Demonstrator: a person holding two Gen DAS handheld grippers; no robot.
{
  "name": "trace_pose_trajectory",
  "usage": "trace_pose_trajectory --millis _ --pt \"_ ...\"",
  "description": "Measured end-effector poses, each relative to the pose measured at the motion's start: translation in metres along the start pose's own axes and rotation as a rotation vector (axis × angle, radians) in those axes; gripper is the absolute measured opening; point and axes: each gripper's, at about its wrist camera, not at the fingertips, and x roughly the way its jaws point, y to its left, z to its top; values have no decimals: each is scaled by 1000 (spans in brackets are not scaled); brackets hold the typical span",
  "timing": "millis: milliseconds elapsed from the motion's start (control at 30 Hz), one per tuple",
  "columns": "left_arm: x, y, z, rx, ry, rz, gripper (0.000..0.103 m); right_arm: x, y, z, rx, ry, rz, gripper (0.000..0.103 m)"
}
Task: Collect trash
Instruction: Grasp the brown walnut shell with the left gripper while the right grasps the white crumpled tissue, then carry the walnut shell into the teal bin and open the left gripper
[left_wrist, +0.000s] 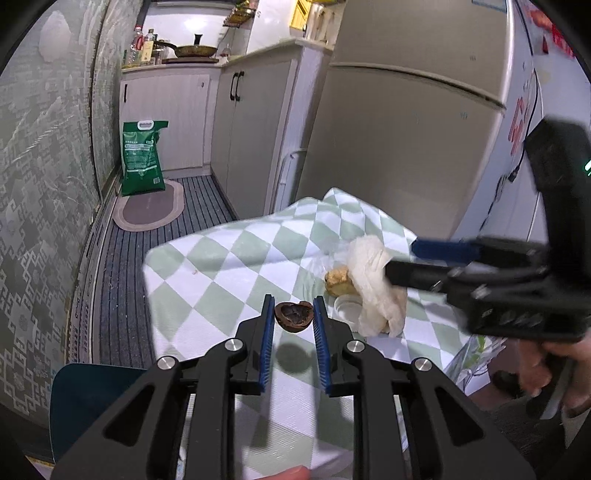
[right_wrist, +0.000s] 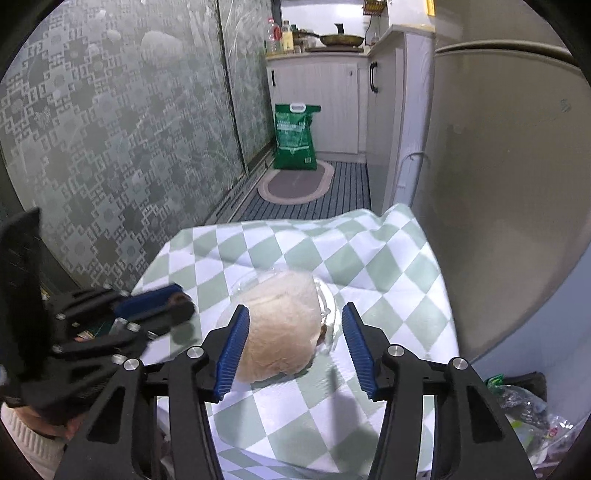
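Observation:
My left gripper is shut on a brown walnut shell, held above the green-and-white checked tablecloth. It also shows at the left of the right wrist view, blurred. A crumpled white tissue lies on the cloth over a clear plastic lid, beside a yellow-brown food scrap. My right gripper is open, its blue pads either side of the tissue; the left pad touches it. The right gripper appears in the left wrist view, reaching in from the right.
A fridge stands right behind the table. White cabinets, a green sack and an oval mat lie beyond. A patterned glass door runs along the left. A bag of trash sits low right.

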Motion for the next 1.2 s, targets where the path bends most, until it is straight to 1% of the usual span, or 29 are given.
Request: trace_pose_trajectory --millis 33,167,300,333,433,467,500,533,667,867,1033,1200 --pt "-4 2 1 -8 -14 -4 22 2 1 -1 -1 6 -2 50" --pt "-20 10 5 -36 -64 -8 22 12 4 -2 1 30 13 39" --pt "-37 23 10 -68 -110 7 22 11 9 -1 -9 36 29 28" --pt "-40 27 11 -77 -118 14 22 11 10 -1 -11 38 31 27" --pt "-48 39 13 -106 -128 33 22 10 12 1 -22 36 31 19" --pt "-50 45 13 -119 -127 40 22 9 13 2 -28 31 27 13" --pt "-51 49 12 -128 -125 46 22 7 14 3 -32 23 22 10" --pt "-52 53 11 -137 -123 54 22 5 13 4 -29 18 26 10" --pt "-53 72 5 -170 -96 98 22 -5 9 9 -15 -8 30 8" --pt "-53 104 -10 -218 -34 172 22 -23 8 23 9 -70 34 8" --pt "-46 130 -30 -249 46 249 22 -37 14 36 20 -125 59 8" --pt "-35 157 -56 -264 144 318 22 -37 32 46 8 -143 88 8"
